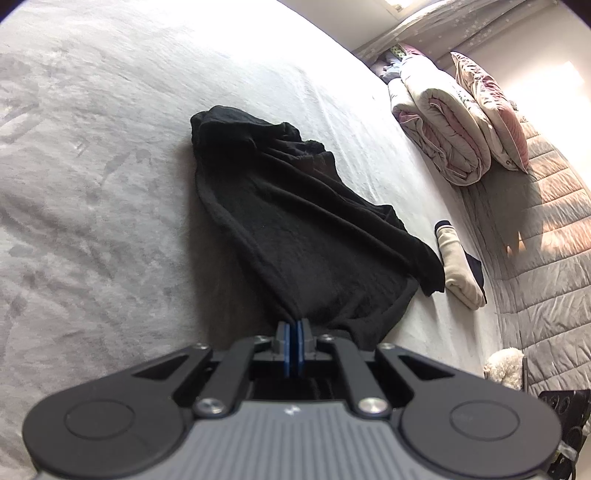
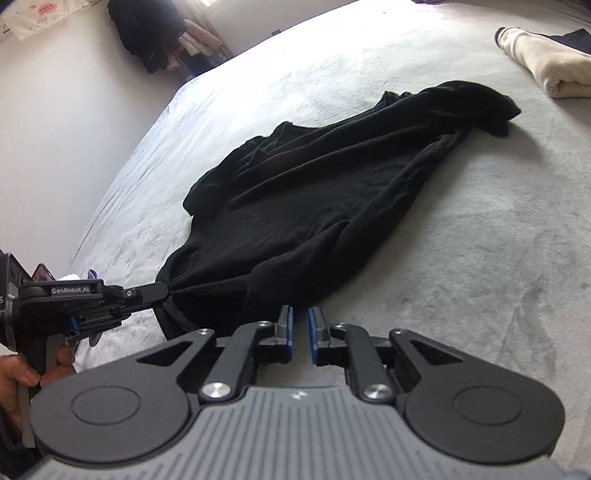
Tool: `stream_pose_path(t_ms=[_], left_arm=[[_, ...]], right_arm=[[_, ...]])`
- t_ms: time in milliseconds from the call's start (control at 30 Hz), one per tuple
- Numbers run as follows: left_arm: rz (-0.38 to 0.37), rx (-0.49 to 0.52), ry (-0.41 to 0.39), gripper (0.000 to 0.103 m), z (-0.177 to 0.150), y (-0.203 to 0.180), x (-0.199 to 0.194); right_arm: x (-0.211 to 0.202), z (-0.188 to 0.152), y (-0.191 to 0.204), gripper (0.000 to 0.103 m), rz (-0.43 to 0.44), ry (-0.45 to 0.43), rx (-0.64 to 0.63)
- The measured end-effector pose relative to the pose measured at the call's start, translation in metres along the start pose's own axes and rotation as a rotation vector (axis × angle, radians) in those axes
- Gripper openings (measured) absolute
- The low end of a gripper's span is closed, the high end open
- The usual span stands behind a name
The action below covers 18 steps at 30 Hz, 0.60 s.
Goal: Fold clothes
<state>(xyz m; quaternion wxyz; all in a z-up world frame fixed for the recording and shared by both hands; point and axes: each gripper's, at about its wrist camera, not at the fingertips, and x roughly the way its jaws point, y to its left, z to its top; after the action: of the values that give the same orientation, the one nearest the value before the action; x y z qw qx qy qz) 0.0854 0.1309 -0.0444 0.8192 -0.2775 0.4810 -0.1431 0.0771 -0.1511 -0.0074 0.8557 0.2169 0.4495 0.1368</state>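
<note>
A black garment (image 1: 288, 206) lies crumpled and stretched out on the grey bed (image 1: 92, 184). My left gripper (image 1: 294, 323) is shut on its near edge, and the cloth rises to the blue pads in a taut peak. The right wrist view shows the same garment (image 2: 314, 192), with the left gripper (image 2: 166, 290) pinching its corner from the left. My right gripper (image 2: 300, 310) sits just in front of the garment's near hem. Its jaws are slightly apart, and only grey bed (image 2: 480, 258) shows between them.
A folded cream garment (image 1: 460, 266) with a dark piece under it lies right of the black one. A rolled duvet (image 1: 443, 136) and a pillow (image 1: 491, 110) sit against a quilted grey cover (image 1: 554, 240). A hand (image 2: 22, 373) holds the left gripper's handle. Clothes (image 2: 159, 33) hang by the far wall.
</note>
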Motion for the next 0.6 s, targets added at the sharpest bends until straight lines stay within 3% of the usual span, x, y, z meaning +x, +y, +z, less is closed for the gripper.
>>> stream_pose_path(t_ms=[33,67,267,467,600], left_arm=[[0.005,0.001,0.001,0.004,0.0,0.002,-0.001],[0.008,0.001,0.003,0.004,0.0,0.004,-0.001],[0.043,-0.007,0.001,0.004,0.003,0.024,-0.007],[0.129,-0.025,-0.011,0.004,0.003,0.049,-0.011],[0.103,-0.042,0.018,0.007,-0.002,0.056,-0.013]], right_arm=[[0.007,0.0,0.005,0.043,0.002,0.006,-0.008],[0.014,0.0,0.01,0.046,0.004,0.012,-0.016],[0.05,-0.003,0.022,0.046,-0.008,0.068,-0.026],[0.067,-0.009,0.017,0.046,-0.016,0.085,-0.008],[0.058,-0.009,0.011,0.046,0.008,0.086,0.014]])
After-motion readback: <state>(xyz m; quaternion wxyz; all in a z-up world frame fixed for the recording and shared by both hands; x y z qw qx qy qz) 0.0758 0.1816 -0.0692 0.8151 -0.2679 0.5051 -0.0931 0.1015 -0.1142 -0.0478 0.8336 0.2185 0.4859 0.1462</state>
